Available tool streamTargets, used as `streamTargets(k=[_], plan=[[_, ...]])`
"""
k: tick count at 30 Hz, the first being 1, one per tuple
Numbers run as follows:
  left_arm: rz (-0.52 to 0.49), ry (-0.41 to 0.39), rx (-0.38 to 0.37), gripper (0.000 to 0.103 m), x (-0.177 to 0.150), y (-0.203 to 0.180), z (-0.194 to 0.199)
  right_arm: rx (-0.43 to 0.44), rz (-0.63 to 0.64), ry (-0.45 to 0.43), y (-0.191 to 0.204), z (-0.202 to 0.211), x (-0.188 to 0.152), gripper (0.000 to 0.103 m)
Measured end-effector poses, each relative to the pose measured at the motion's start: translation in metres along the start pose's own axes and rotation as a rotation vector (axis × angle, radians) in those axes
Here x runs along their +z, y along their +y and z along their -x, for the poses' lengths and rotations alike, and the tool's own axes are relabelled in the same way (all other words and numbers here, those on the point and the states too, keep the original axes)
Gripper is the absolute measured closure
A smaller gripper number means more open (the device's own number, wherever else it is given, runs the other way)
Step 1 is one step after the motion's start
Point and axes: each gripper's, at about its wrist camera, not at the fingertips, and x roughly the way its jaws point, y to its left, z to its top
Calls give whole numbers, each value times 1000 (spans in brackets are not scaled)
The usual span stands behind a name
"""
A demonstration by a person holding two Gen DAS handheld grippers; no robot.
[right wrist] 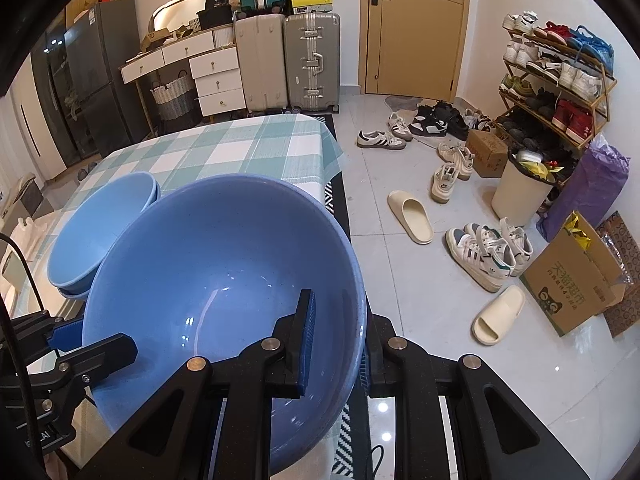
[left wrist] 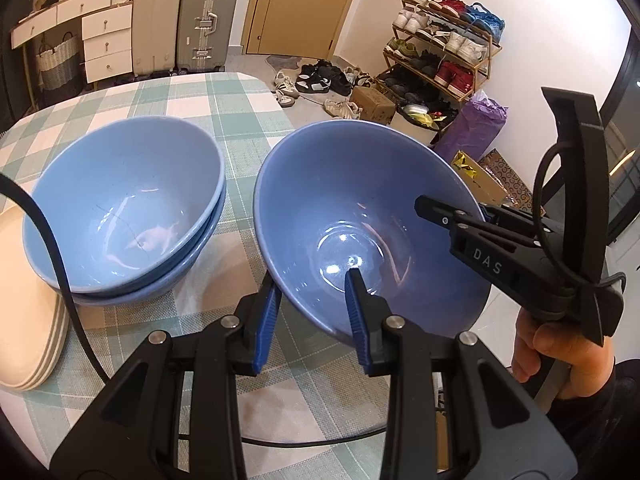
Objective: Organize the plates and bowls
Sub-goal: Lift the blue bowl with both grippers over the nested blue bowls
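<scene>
Both grippers (left wrist: 312,304) (right wrist: 336,336) astride tilted blue bowl (left wrist: 360,208) rim, mouth camera-ward

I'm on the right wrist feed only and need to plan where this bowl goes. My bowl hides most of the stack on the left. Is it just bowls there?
Observer: No. Cream plates are stacked just left of the two nested bowls.
Operator: Is my bowl touching that stack?
Observer: No. From the left wrist, a strip of tablecloth shows between the held bowl and the stack.
Operator: Is the top one empty?
Observer: Yes, it is empty, but a thin dark line like a crack runs across its bottom.
</scene>
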Motion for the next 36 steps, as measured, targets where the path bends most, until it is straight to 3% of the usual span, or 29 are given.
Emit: streamTargets(k=[24, 36], plan=[[-20, -100, -24, 74, 2, -21, 102, -18, 15, -115, 25, 77, 23, 84], [-2, -165, -1, 74, 8, -8, 162, 0, 56, -159, 59, 103, 36, 84]])
